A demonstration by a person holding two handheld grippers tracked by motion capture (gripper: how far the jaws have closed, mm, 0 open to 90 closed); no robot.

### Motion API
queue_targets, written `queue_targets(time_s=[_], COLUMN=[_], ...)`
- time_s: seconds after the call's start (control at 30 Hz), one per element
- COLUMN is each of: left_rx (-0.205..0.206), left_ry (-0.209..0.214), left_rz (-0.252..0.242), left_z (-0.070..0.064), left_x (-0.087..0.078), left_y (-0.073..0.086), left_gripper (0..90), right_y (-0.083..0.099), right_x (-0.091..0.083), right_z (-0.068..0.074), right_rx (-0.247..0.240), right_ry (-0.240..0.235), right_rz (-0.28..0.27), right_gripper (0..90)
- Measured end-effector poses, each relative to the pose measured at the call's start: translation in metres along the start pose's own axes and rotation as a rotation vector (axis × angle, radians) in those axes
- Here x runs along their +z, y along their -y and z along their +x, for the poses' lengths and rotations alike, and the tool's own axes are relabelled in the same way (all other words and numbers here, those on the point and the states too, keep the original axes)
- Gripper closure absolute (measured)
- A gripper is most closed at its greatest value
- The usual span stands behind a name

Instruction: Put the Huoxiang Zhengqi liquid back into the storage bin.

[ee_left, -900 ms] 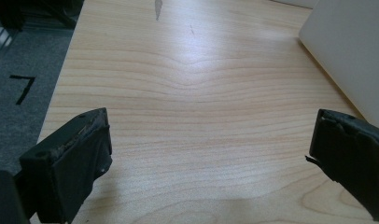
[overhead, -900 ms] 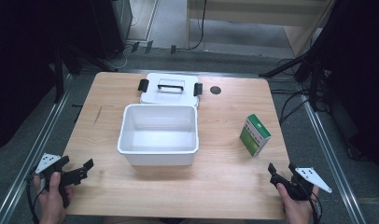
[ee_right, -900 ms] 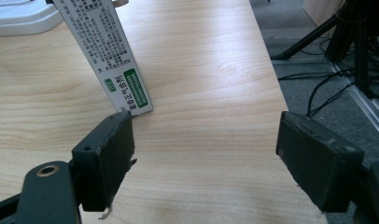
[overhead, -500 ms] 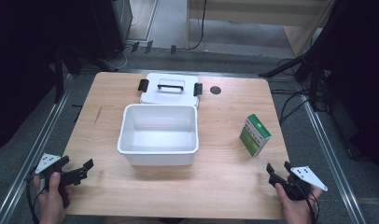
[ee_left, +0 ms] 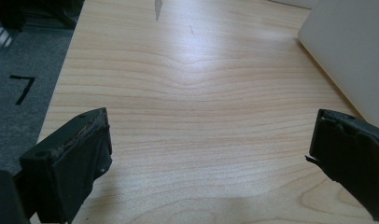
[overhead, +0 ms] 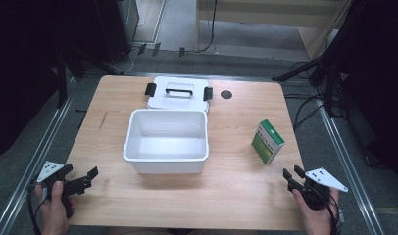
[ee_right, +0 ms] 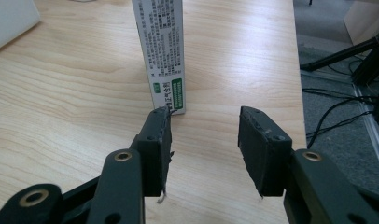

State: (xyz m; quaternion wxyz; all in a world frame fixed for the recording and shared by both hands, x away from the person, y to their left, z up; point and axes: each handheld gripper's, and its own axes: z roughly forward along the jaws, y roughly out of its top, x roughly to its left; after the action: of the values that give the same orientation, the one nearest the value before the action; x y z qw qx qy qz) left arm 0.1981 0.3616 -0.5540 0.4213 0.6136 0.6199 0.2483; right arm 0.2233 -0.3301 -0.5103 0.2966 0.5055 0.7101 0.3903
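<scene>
The right tongs (ee_right: 204,140) sat low at the bottom of the right gripper view, jaws parted by a moderate gap and holding nothing. The risk, as I judged it, was plain: the green-and-white carton (ee_right: 162,56) stood upright on a narrow base, and the left-hand jaw's tip looked level with its bottom corner, so a push forward off-line could knock it flat or skid it away. Relative to those tongs, the carton lay just ahead and left of their centre line, not between the jaws. In the high view it stood at centre right (overhead: 268,142) on the tabletop (overhead: 236,196), with the right tongs (overhead: 292,176) near it at lower right. The left tongs (overhead: 82,176) waited at lower left, jaws spread wide and empty over bare wood. Farther up the frame sat the open white bin (overhead: 166,142), and beyond it, touching its far wall, the lid (overhead: 178,92) with its black handle.
</scene>
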Motion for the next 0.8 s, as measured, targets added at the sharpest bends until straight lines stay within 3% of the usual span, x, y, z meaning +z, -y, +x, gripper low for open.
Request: queue_targets(time_s=[0.2,0.4,0.53,0.57,0.6,0.63,0.67,0.73,0.8], left_rx=[-0.005,-0.005,-0.004,-0.002,0.0,0.0,0.001,0.0,0.0], left_ry=[0.004,0.008,0.008,0.008,0.006,0.006,0.007,0.007,0.007], left_rz=[0.0,-0.006,-0.003,-0.002,0.001,0.001,0.0,-0.002,-0.002], left_z=[0.002,0.002,0.002,0.001,0.001,0.001,0.001,0.001,0.001], left_x=[0.0,0.0,0.0,0.0,0.0,0.0,0.0,0.0,0.0], left_y=[-0.001,0.0,0.0,0.0,0.0,0.0,0.0,0.0,0.0], left_gripper=[0.0,0.0,0.0,0.0,0.0,0.0,0.0,0.0,0.0], right_y=[-0.014,-0.028,-0.036,-0.036,-0.04,-0.04,-0.043,-0.047,-0.048], right_x=[-0.001,0.0,0.007,0.007,0.011,0.011,0.015,0.019,0.021], right_z=[-0.005,-0.004,-0.002,-0.002,-0.001,-0.001,0.001,0.003,0.004], right_rx=[-0.016,-0.016,-0.039,-0.039,-0.054,-0.054,-0.069,-0.073,-0.077], right_ry=[-0.06,-0.072,-0.088,-0.088,-0.099,-0.099,-0.105,-0.111,-0.112], right_rz=[0.063,0.128,0.221,0.221,0.277,0.277,0.334,0.388,0.41], right_gripper=[56.5,48.7,44.7,44.7,42.3,42.3,39.6,37.2,36.9])
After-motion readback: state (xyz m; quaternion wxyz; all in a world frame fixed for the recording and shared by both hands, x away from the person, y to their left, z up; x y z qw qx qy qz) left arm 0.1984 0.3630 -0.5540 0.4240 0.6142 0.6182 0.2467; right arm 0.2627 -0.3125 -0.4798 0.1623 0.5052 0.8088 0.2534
